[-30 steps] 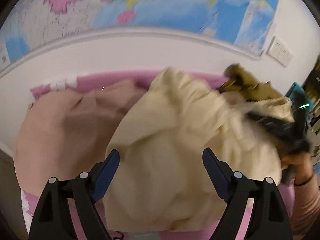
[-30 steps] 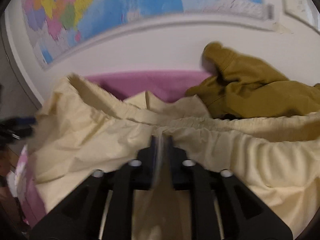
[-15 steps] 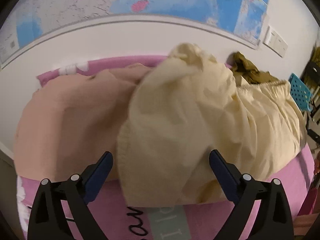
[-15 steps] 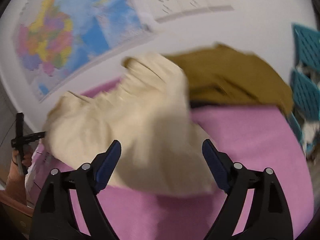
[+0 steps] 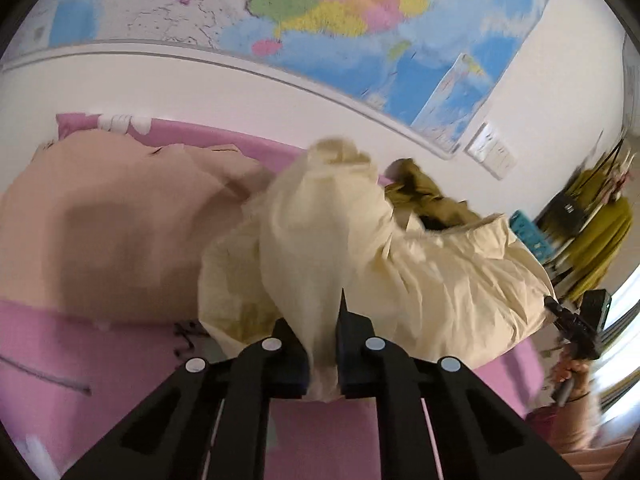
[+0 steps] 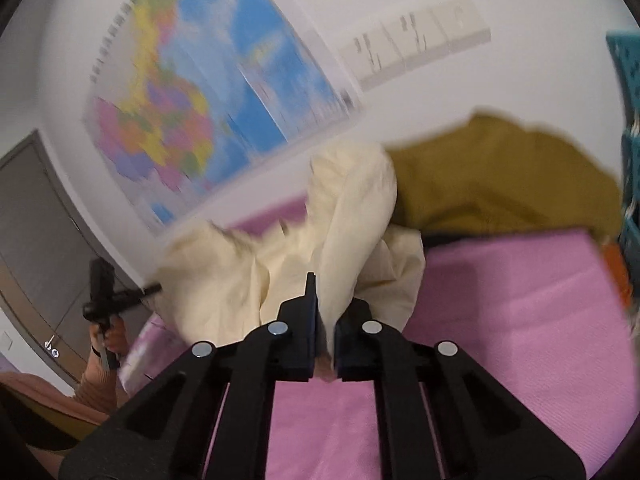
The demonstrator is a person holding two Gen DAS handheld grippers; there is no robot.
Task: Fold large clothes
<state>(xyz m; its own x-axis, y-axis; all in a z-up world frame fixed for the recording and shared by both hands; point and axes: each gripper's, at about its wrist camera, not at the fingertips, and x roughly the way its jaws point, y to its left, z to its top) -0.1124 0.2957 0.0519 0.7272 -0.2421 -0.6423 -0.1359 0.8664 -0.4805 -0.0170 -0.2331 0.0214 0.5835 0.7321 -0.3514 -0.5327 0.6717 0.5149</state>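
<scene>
The cream garment [image 5: 360, 248] is being held up in a crumpled heap over the pink surface [image 5: 120, 360], at 2 spots at once.

In the left wrist view, the left gripper [image 5: 322, 344] is at the bottom middle. Its jaws are closing, & a fold of the cream cloth is being pinched between them, w/ a bit poking out below. The rest of the cloth is bunching up & away to the right. The right gripper [image 5: 572, 326] is being seen at the far right edge, small & dark, held by a hand [image 5: 572, 372], touching the far end of the cream cloth.

In the right wrist view, the right gripper [image 6: 325, 328] is at the bottom middle. Its jaws are closed on another fold of the cream garment [image 6: 340, 232], which is rising in a tall twist just in front. The left gripper [image 6: 116, 296] is being seen at the left edge, held by a hand [image 6: 108, 336] w/ a tan sleeve.

A peach cloth [image 5: 120, 232] is lying flat on the pink surface, left of the cream one & partly under it. An olive garment [image 6: 500, 176] is lying behind the cream one, near the wall. A map [image 5: 320, 20] is hanging on the wall. A teal basket [image 6: 628, 140] is being seen at the right edge. Both views are a bit blurry.
</scene>
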